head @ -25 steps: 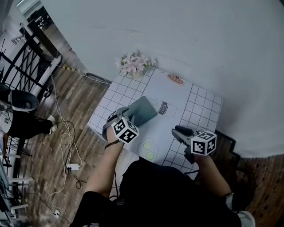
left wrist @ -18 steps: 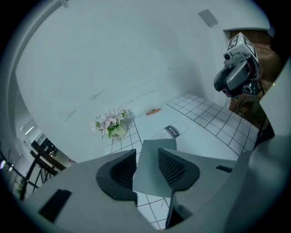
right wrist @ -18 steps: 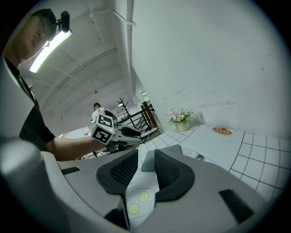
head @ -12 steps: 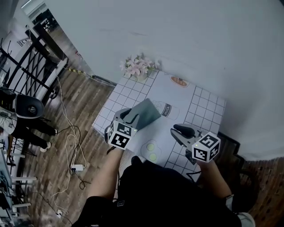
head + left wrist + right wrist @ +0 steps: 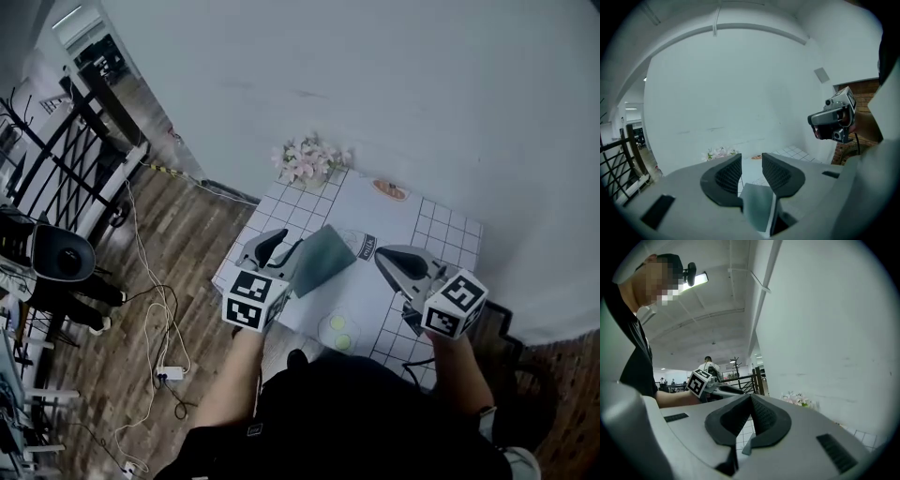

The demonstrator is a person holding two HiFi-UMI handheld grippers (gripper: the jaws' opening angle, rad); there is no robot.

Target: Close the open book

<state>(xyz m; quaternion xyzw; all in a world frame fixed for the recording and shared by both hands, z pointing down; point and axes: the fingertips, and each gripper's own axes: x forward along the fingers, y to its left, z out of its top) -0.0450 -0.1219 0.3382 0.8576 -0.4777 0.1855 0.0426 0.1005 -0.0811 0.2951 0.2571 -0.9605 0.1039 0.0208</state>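
The book (image 5: 325, 260) lies flat on the counter (image 5: 442, 236), below and just ahead of the left hand-held gripper (image 5: 278, 246) and to the inner side of the right hand-held gripper (image 5: 389, 260). It looks shut, with one cover up and the page edge showing along one side, so the closing seems done and the step in hand reads as lifting clear. To do that well, raise both tools straight up, away from the cover, so nothing catches a corner and flips it open. The left one's jaws stand apart and have just been closing a little, with nothing pressed between them (the book shows through the gap, but well below). The right one's jaws have just come together, pads meeting on nothing. Ahead of both, the counter ends at the wall (image 5: 375, 84), with flowers (image 5: 312, 159) at the far corner beyond the left one. The book's near corner seems close to the counter's near edge. Above the counter the room is open, so up is the safe way out.
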